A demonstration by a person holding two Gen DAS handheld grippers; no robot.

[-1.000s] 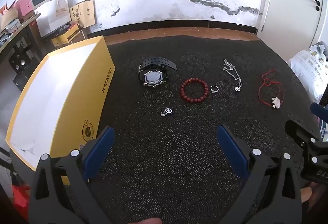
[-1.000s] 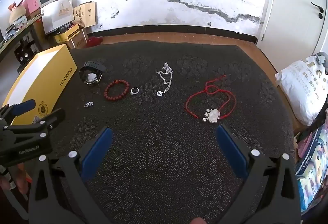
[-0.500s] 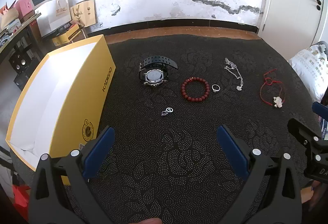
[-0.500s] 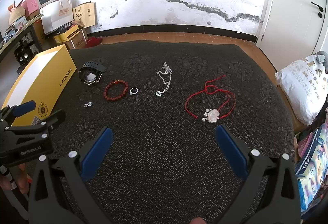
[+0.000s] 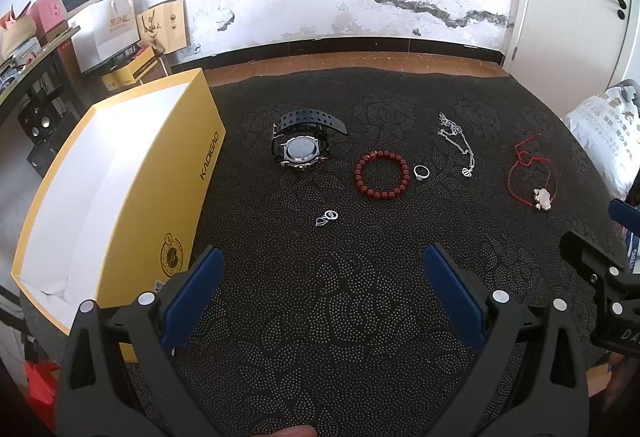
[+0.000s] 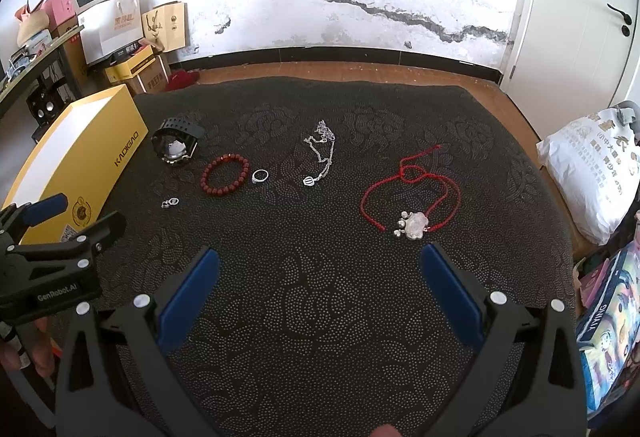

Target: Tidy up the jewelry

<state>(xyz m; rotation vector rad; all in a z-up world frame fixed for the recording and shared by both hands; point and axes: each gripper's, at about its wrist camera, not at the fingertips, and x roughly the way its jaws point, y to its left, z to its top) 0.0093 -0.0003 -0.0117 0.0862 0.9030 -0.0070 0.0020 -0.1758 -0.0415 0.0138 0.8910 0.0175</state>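
Both grippers hover spread wide over the dark mat, holding nothing.

Left gripper points past the yellow box; right of the box lie watch, bead bracelet, ring, necklace, red cord, toward which the right gripper points.

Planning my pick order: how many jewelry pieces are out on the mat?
6, all loose: watch nearest the yellow box, small charm, bead bracelet, ring, silver necklace, red cord pendant.
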